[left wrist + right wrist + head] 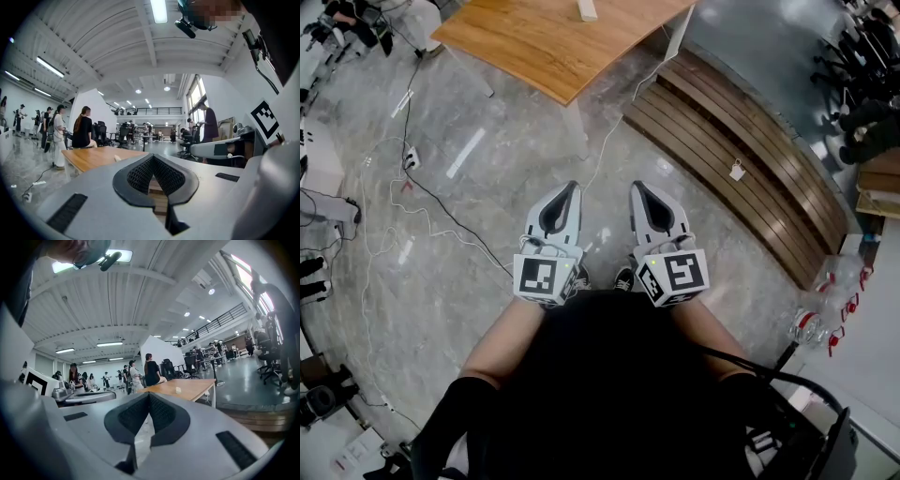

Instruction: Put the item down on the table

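Both grippers are held side by side in front of the person's body, above the stone floor. My left gripper (573,186) has its jaws closed tip to tip and holds nothing, as its own view (153,156) shows. The jaws of my right gripper (637,186) meet in the same way and are also empty (149,394). The wooden table (546,39) stands ahead, well beyond both tips. A small white item (587,9) lies on it, also seen from the grippers (117,158) (178,390).
A curved wooden bench of slats (741,155) runs along the right. Cables (422,202) trail over the floor at the left. Office chairs (862,84) stand at the far right. Several people (82,131) stand or sit beyond the table.
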### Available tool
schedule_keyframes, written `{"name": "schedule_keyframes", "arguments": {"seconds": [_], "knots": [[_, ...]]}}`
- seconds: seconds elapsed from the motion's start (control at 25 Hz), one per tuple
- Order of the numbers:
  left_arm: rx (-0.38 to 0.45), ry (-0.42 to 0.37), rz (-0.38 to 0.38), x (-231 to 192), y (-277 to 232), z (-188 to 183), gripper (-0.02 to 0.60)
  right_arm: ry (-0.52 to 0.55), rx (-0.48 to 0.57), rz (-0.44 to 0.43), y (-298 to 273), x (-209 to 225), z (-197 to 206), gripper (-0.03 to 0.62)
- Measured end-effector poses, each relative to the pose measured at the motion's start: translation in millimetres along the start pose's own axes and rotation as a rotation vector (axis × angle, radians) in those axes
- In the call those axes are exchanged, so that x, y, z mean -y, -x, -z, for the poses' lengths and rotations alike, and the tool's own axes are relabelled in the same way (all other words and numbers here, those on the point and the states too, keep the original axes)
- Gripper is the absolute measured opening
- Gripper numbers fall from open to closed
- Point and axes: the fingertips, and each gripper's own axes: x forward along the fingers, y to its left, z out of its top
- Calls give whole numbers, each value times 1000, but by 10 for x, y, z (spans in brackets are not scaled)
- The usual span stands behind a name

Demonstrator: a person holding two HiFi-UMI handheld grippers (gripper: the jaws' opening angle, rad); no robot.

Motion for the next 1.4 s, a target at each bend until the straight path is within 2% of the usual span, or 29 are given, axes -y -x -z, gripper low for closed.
{"name": "schedule_keyframes", "arguments": {"seconds": [0.28, 0.44, 0.64, 0.96, 1.2, 1.4], "knots": [[-5, 26, -91, -203, -323, 102, 3, 20, -22, -22, -289, 393, 55, 11], [-23, 37, -104, -417, -694, 235, 3, 13, -42, -25, -701, 614, 108, 11], [-16, 44, -78, -948, -1436, 287, 3, 23, -37, -22, -1604, 857, 46, 11], [9, 21, 5, -2017, -2669, -48, 3, 11, -18, 19, -3199, 1120, -335, 11], [-4, 26, 20, -2509, -3356, -97, 3, 16, -16, 42, -4000, 1416, -473, 11], [-30, 36, 14, -2796, -3969, -7, 3, 5, -46, 33, -4631, 1774, -421, 11]]}}
